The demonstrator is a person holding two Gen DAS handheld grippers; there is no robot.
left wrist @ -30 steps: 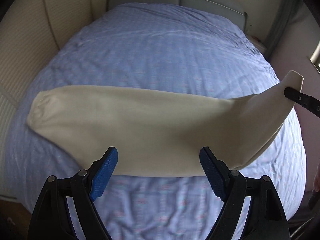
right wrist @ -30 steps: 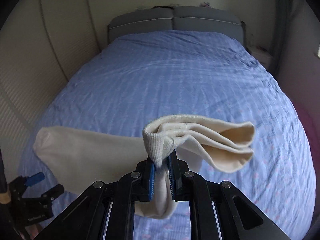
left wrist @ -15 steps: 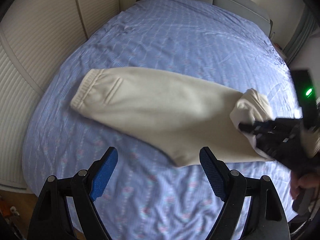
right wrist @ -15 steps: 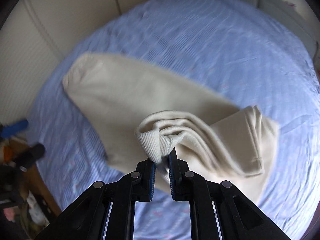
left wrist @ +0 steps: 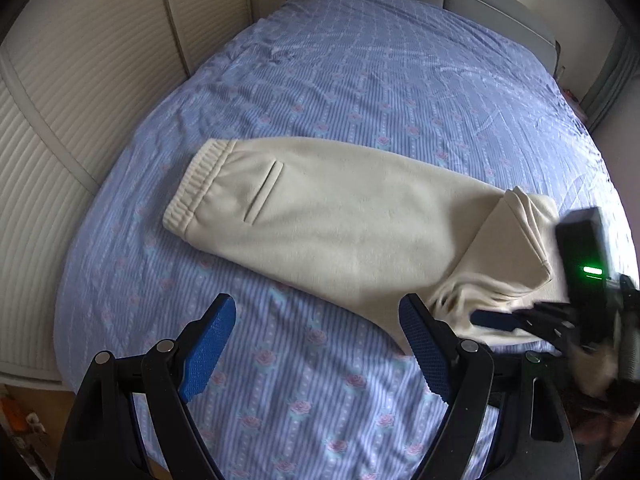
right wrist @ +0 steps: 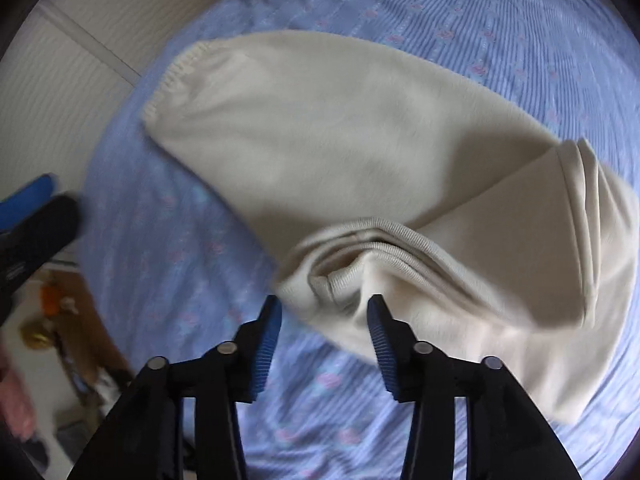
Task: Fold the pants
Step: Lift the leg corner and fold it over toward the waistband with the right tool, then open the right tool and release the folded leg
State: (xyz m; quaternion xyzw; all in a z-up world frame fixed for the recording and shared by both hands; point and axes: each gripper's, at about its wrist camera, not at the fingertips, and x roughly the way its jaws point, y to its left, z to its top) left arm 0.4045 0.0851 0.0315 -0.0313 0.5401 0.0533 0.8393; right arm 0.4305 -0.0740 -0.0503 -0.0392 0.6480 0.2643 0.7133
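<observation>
Left wrist view looks down over a bed [left wrist: 360,80] under a blue striped, rose-printed sheet, with a ribbed cupboard door [left wrist: 80,92] along its left side; the left gripper [left wrist: 316,340] hangs over bare sheet near the bed's front edge, its blue pads spread wide with nothing between them. Across the middle lie the cream sweatpants [left wrist: 352,216], folded leg upon leg, the elastic waistband [left wrist: 196,184] at the left with a slit pocket [left wrist: 264,192] just beside it; they lie flat and smooth as far as the right end. There the leg ends are doubled back on the trousers, and the ribbed cuffs [right wrist: 372,248] sit in a loose heap rather than a flat fold. The right gripper [right wrist: 324,320] stands just over that heap, its jaws opening; the pads look clear of the cloth, though the bunched cuffs lie between and just beyond them. The step in hand, I judge, is laying the leg ends down for the first crosswise fold; to do it well the right gripper should let go fully and lift straight up, so no rib catches on a pad and drags; then the heap wants spreading flat, its edges square with the sides of the legs beneath, before any further fold toward the waistband.
</observation>
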